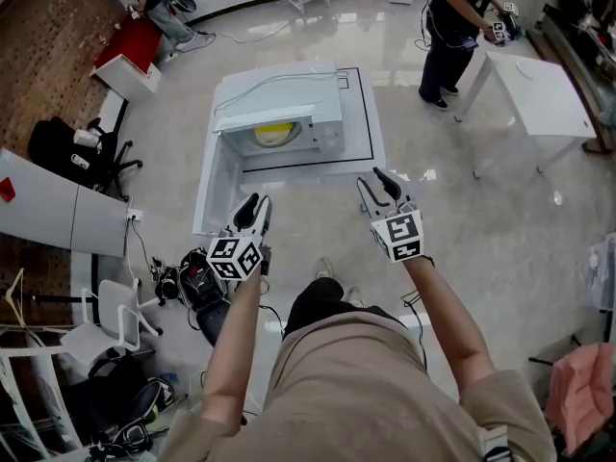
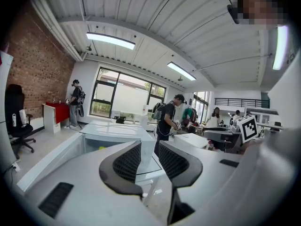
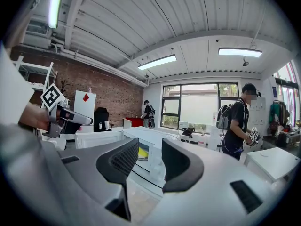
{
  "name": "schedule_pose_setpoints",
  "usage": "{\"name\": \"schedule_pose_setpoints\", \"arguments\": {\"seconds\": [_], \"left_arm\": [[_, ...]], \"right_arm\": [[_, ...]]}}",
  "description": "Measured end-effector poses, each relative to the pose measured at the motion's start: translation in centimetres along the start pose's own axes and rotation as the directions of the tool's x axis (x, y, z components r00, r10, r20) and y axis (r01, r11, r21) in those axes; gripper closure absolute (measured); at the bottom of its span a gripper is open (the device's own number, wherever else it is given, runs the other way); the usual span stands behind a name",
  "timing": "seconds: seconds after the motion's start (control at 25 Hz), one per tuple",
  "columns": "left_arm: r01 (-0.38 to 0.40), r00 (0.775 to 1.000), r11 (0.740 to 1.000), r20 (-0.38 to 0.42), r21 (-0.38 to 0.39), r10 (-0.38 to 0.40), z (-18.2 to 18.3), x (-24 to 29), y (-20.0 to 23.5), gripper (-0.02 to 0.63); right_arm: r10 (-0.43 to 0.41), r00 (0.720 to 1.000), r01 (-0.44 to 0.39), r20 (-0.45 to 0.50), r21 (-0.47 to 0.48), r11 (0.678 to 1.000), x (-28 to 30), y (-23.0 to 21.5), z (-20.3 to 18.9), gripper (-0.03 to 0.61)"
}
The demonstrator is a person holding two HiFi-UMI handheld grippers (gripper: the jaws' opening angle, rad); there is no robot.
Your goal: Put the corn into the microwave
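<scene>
- The white table [image 1: 361,135] stands at 12 o'clock from me, with a stretch of glossy floor [image 1: 318,221] open between its near edge and my jaw tips.
- The microwave [image 1: 289,99] sits on the table's left half. Its door [image 1: 216,186] is swung out toward 7 o'clock, and the door's lower edge ends just beside my left gripper [image 1: 254,210].
- At 9 o'clock the room is crowded: black gear [image 1: 197,282] lies on the floor and an office chair [image 1: 67,152] stands beyond it.
- At 1 o'clock, well apart from me, a person [image 1: 452,27] stands beside a second white table [image 1: 539,89].
- My left gripper's jaws are spread wide, with nothing between the ribbed pads and nothing touching them.
- My right gripper [image 1: 378,187] is spread the same way and empty, hanging over bare floor near the table's front right corner.
- The corn [image 1: 274,133] shows as a yellow shape inside the open microwave cavity.
- It lies at 12 o'clock from my left gripper and at 10 o'clock from my right, clear of both.
</scene>
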State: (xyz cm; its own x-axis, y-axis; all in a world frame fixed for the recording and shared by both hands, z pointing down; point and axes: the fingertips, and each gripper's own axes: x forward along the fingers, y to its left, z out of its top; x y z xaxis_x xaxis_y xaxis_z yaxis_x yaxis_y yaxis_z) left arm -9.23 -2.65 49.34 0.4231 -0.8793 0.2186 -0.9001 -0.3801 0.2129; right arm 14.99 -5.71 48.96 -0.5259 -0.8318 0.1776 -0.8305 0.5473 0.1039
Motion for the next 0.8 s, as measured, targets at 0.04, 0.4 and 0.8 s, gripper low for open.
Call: {"name": "schedule_pose_setpoints", "arguments": {"seconds": [0.04, 0.4, 0.8], "left_arm": [[-0.011, 1.000, 1.000, -0.003, -0.005, 0.011, -0.3, -0.2, 0.6, 0.509], [-0.047, 0.999, 0.998, -0.025, -0.042, 0.046, -1.3, -1.2, 5.8, 0.509], [0.008, 0.998, 0.999, -0.062, -0.052, -0.011, -1.9, -1.8, 8.7, 0.509]], "right_arm": [[-0.001, 1.000, 0.001, -0.004, -0.002, 1.000, 0.2, 0.0, -0.3, 0.439], [-0.015, 0.999, 0.016, -0.038, 0.013, 1.000, 2.1, 0.7, -1.8, 0.439], [-0.064, 0.990, 0.065, -0.124, 0.005, 0.998, 4.1, 3.6, -3.0, 0.442]]}}
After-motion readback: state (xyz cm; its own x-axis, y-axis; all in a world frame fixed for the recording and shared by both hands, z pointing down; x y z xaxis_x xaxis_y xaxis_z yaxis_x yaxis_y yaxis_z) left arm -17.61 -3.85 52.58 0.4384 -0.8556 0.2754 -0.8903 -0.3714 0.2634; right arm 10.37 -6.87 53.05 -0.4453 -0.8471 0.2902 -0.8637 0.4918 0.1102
